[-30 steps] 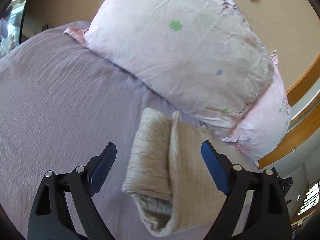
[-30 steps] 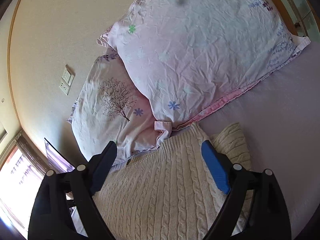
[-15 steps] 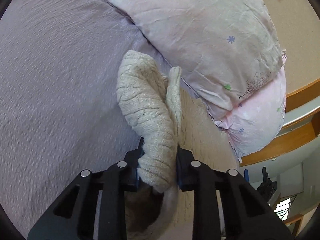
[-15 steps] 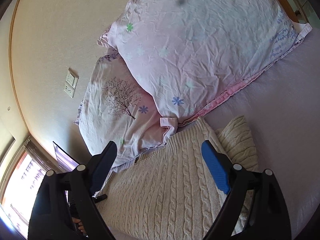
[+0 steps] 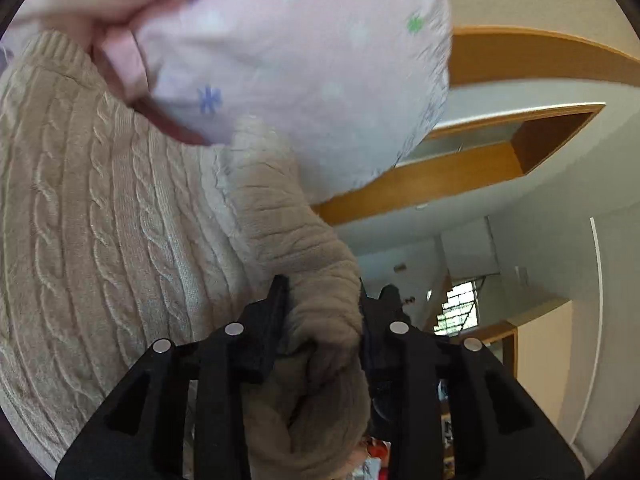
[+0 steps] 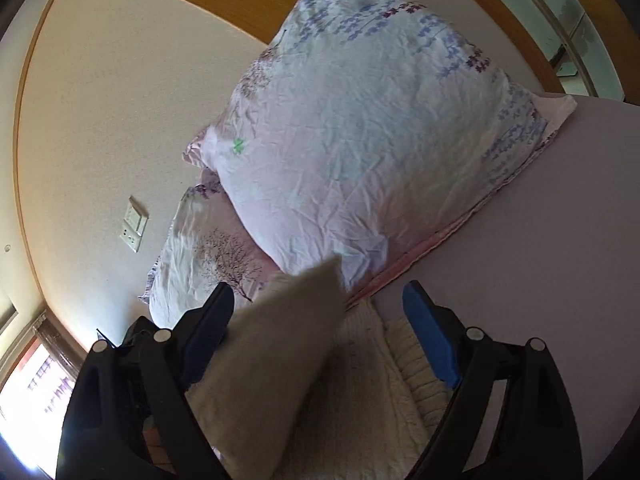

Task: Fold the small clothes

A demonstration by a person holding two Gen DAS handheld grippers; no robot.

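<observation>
1. Gripping a sleeve (image 5: 296, 240) of the cream cable-knit sweater (image 5: 100, 220), the left claw (image 5: 320, 320) has its jaws closed on the bunched knit; the sleeve runs lengthwise from the claw toward the pillow (image 5: 300, 72), lifted above the sweater's body.
2. The sweater lies on the bed (image 6: 560, 240) at its head edge, just beside the pillows, its long axis running along that edge.
3. The right claw (image 6: 320, 336) stands open and holds nothing; the raised sleeve (image 6: 280, 344) crosses between its fingers, apparently without touching them.
4. The left claw is thus the working one; the fold likely calls for laying the sleeve across the body.
5. The left view shows the grip itself; only the right view shows the bare sheet and the second pillow (image 6: 200, 256).
</observation>
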